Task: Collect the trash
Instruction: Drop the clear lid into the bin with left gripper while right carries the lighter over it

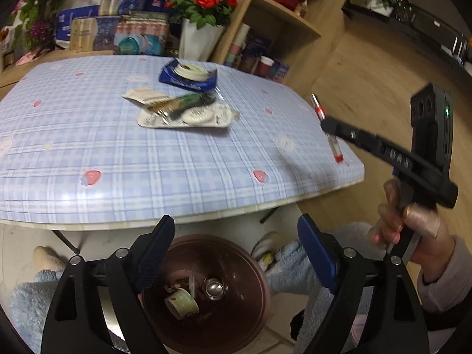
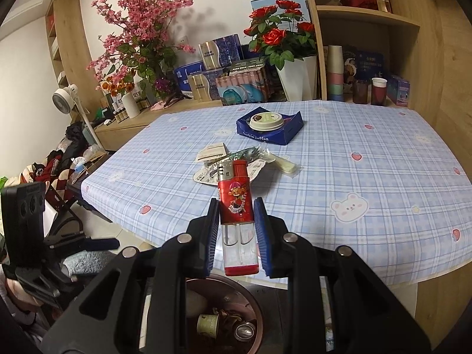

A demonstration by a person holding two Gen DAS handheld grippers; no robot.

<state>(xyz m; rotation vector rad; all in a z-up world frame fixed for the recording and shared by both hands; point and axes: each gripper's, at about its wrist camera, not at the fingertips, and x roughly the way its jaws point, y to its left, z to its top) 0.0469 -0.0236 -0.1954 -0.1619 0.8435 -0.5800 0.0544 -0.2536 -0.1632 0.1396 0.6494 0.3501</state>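
Your left tongs (image 1: 236, 253) gape empty over the brown bin (image 1: 224, 301). Your right tongs (image 2: 237, 233) clamp a red lighter (image 2: 236, 200) above the bench (image 2: 354, 159) edge. Wrappers (image 2: 233, 162) lie at twelve o'clock, blue packet (image 2: 270, 126) beyond.

Blue-and-white plaid surface (image 2: 354, 159) with pink strawberries — red lighter (image 2: 236, 200), clear base — brown bin (image 1: 236, 265), navy bag (image 2: 283, 132).

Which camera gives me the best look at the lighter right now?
The right wrist view: the red lighter fills the centre, clamped between the right gripper pads, label and clear tank readable. The left wrist view shows it only small and blurred, at the table's right edge.
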